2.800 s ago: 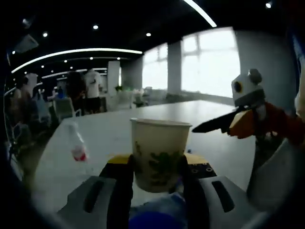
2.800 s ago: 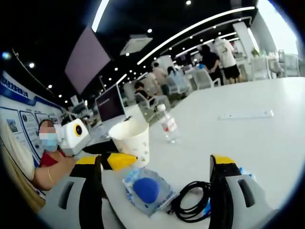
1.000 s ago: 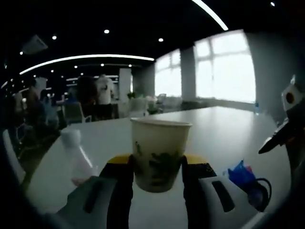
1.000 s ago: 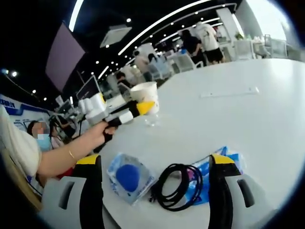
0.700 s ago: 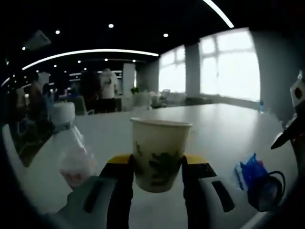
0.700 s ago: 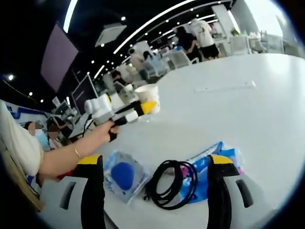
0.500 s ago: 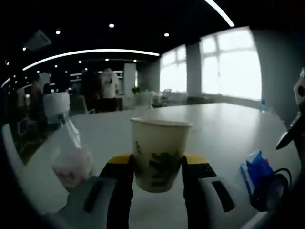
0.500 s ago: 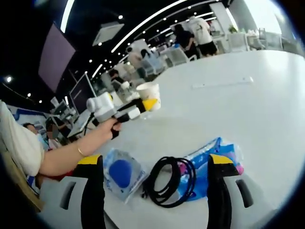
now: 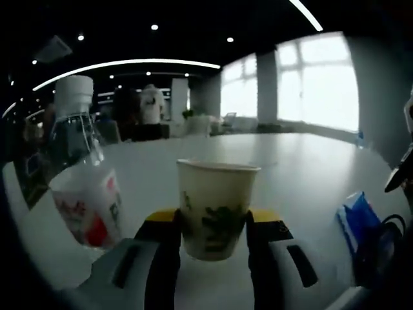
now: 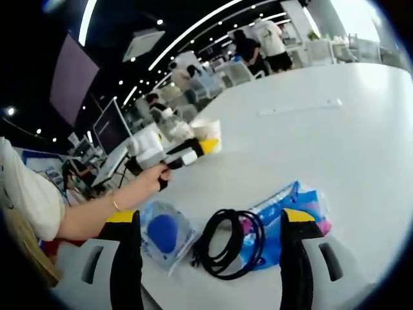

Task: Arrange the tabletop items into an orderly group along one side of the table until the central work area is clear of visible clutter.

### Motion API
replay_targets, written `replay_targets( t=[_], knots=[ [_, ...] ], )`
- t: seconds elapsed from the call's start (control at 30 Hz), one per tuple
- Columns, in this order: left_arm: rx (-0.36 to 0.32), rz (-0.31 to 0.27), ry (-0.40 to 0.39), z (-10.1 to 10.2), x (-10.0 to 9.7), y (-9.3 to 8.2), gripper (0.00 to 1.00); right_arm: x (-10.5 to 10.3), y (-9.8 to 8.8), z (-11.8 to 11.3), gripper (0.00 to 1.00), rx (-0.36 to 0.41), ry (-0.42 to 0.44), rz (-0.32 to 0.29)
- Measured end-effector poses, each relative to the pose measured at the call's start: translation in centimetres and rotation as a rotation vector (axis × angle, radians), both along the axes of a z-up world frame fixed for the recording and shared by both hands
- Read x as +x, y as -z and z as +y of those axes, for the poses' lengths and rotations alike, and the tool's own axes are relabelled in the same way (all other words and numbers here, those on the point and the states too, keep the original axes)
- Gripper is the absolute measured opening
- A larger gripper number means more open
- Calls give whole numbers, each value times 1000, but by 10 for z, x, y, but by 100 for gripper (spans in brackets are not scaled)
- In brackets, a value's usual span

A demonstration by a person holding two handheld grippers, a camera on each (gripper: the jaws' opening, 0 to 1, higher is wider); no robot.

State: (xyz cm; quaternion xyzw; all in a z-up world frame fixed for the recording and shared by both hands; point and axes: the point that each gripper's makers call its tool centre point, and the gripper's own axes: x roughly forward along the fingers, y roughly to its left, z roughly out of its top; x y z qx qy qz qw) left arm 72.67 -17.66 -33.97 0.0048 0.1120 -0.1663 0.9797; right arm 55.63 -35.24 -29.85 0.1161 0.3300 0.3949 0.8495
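Water bottle [image 9: 82, 181] now nearer the left claw [image 9: 213, 223] than before, red-and-white label unreadable, claw pinching paper cup [image 9: 215, 208] with green print above white desk [image 9: 310, 161], right claw [image 10: 206, 258] spread over black cable [image 10: 229, 244], blue packet [image 10: 293, 210].

A paper cup [image 9: 216, 208] with a green leaf print stands upright, clamped between the jaws of the left hand-held gripper [image 9: 211, 234], just above the white bench [image 9: 303, 174]. Beside it stands a clear plastic bottle [image 9: 82, 181] with a white cap and a red-and-white label. Nearer the right hand-held gripper [image 10: 208, 258], a coiled black cable [image 10: 229, 242] lies partly on a blue packet [image 10: 290, 216], and a clear pouch [image 10: 164, 234] holding a round blue thing lies flat just beside the coil.
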Motion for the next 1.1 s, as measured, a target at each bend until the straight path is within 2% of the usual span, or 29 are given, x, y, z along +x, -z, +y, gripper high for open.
replay_targets(
  t=[0.33,0.43,0.53,0.67,0.83,0.9,1.1],
  knots=[
    [-12,59,-8,7,-3,17,37,-1,1,1,88,0,-3,16],
    [-3,48,-21,10,-4,16,37,-1,1,2,88,3,-6,19],
    [-14,68,-23,10,-5,19,37,-1,-2,4,88,20,-7,21],
    [3,88,-29,13,-7,26,37,0,0,4,88,15,-8,26],
    [18,84,-27,13,-8,24,37,-1,1,5,88,12,-10,32],
    [45,87,-36,15,-8,25,37,-2,2,5,88,10,-13,38],
    [61,98,-39,17,-6,30,37,-3,4,6,88,7,-20,46]
  ],
)
